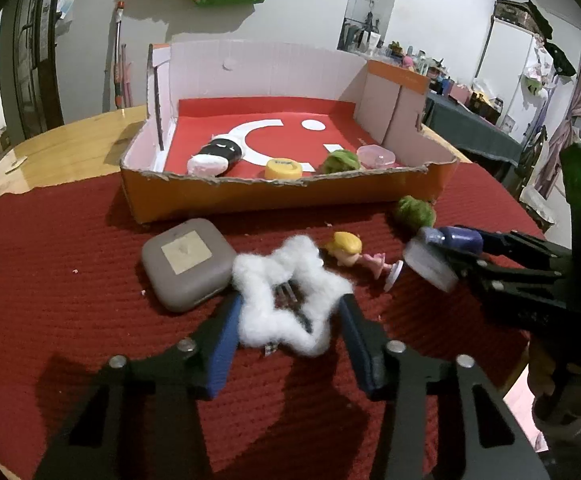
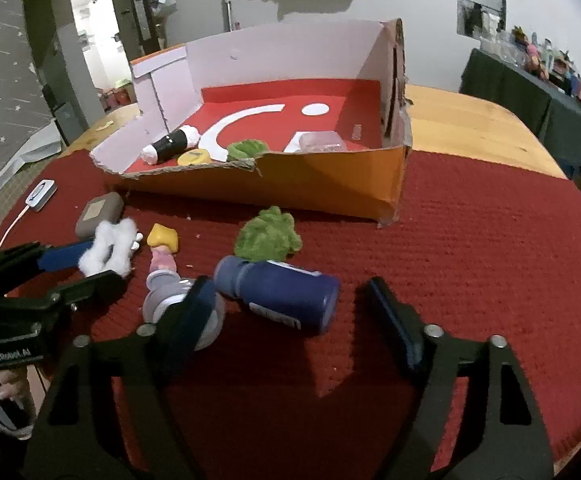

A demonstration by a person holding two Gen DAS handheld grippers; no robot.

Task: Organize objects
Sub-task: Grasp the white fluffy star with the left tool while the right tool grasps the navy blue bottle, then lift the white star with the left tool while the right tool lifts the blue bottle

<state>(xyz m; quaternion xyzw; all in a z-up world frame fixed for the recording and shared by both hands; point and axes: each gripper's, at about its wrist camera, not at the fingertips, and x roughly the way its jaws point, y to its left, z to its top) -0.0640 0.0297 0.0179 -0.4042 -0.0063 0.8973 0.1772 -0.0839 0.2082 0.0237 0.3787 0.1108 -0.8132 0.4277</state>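
While the left gripper (image 1: pixel 288 312) pinches the white fluffy star (image 1: pixel 286 300), the right gripper (image 2: pixel 290 300) stands spread around the blue bottle (image 2: pixel 278 294) lying on the red mat (image 2: pixel 470 260).

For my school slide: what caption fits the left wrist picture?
Left gripper closing around a white fluffy star before the cardboard box.
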